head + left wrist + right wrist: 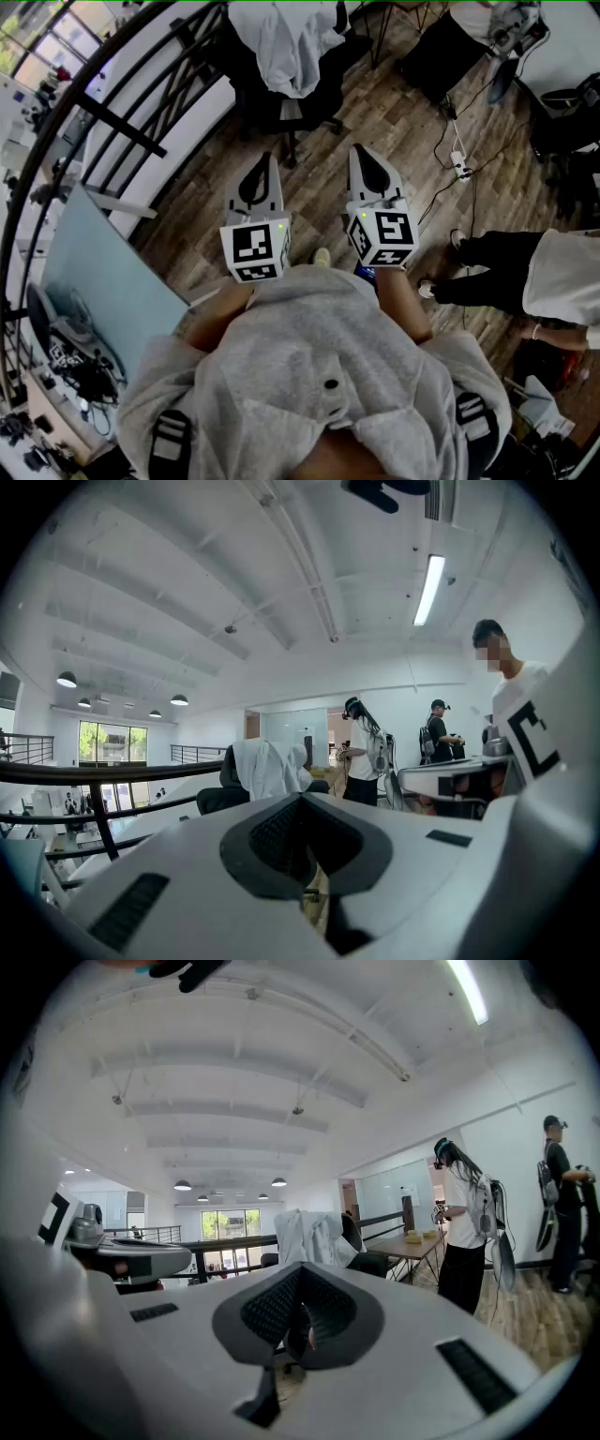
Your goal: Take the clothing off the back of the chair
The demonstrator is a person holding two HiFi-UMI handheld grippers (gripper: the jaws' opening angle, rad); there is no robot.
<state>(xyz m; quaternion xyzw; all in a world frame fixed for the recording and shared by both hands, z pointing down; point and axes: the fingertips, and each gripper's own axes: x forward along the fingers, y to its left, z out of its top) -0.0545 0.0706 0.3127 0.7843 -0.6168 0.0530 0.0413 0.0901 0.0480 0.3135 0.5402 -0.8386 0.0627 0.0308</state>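
A pale grey garment [286, 42] hangs over the back of a black office chair [291, 103] some way ahead of me on the wooden floor. The same garment [267, 766] shows in the left gripper view and again, as the garment [311, 1237], in the right gripper view, beyond the jaws. My left gripper [260, 180] and right gripper [372, 172] are held side by side at waist height, pointing roughly level toward the chair, well short of it. Both have their jaws together with nothing between them.
A dark railing [122, 122] curves along the left, with a light blue panel [103, 281] beside me. A person in black trousers [487, 272] stands at the right. Cables and a power strip [459, 167] lie on the floor. More people stand by a desk [422, 1241].
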